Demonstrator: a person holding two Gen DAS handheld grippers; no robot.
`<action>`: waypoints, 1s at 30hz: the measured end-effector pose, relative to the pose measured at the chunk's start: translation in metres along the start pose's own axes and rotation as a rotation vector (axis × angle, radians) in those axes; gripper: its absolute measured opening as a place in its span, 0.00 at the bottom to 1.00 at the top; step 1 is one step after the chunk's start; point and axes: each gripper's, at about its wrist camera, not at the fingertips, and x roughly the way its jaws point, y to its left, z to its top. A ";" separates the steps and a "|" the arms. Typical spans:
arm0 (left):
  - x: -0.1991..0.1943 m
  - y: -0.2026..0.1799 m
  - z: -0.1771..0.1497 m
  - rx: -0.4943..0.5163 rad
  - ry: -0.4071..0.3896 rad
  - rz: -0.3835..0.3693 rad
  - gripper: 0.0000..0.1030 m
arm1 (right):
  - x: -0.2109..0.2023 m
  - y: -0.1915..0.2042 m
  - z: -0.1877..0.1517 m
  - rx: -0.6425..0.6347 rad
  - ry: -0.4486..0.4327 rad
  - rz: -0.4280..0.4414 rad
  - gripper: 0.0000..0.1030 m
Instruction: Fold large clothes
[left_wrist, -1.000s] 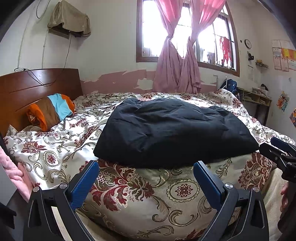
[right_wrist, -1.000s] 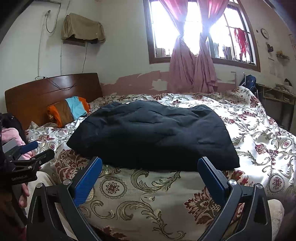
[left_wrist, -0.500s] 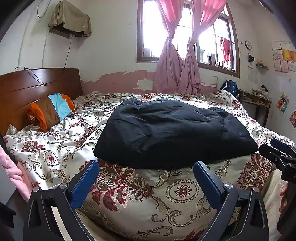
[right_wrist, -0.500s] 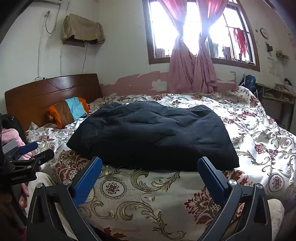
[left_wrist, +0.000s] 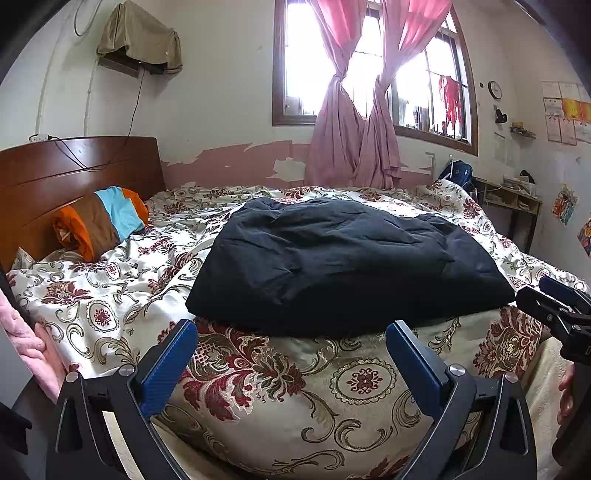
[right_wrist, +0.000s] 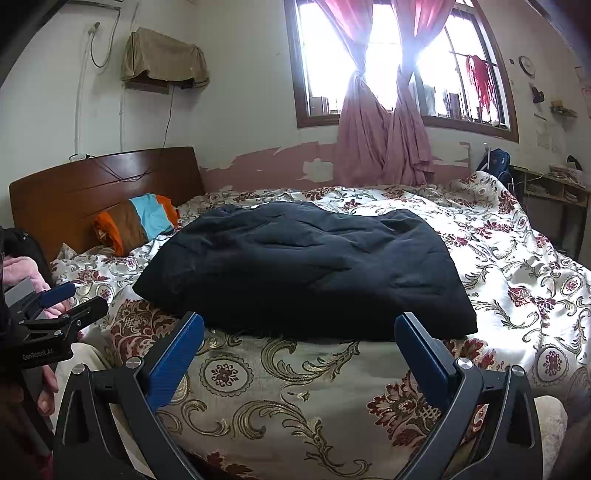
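A large black padded garment (left_wrist: 343, 262) lies folded in a rough rectangle on the floral bed cover (left_wrist: 110, 295); it also shows in the right wrist view (right_wrist: 306, 280). My left gripper (left_wrist: 291, 354) is open and empty, held off the bed's near edge, short of the garment. My right gripper (right_wrist: 299, 350) is open and empty, also short of the garment's near edge. The right gripper shows at the right edge of the left wrist view (left_wrist: 554, 306), and the left gripper at the left edge of the right wrist view (right_wrist: 62, 306).
A striped orange, brown and blue pillow (left_wrist: 99, 225) lies by the wooden headboard (left_wrist: 55, 177). Pink curtains (left_wrist: 354, 129) hang at the window behind the bed. A shelf unit (left_wrist: 513, 203) stands at the far right wall.
Almost nothing has moved. Both grippers stay open in front of the bed, and the garment lies as before.
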 end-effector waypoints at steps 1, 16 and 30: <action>0.000 0.000 0.000 0.000 0.000 0.000 1.00 | 0.000 0.000 0.000 0.000 0.001 0.000 0.98; -0.001 -0.002 0.002 0.001 -0.004 0.002 1.00 | 0.000 0.001 0.000 0.002 -0.001 0.000 0.98; -0.001 -0.003 0.004 -0.001 -0.004 0.002 1.00 | -0.001 0.002 0.000 0.005 0.001 0.000 0.98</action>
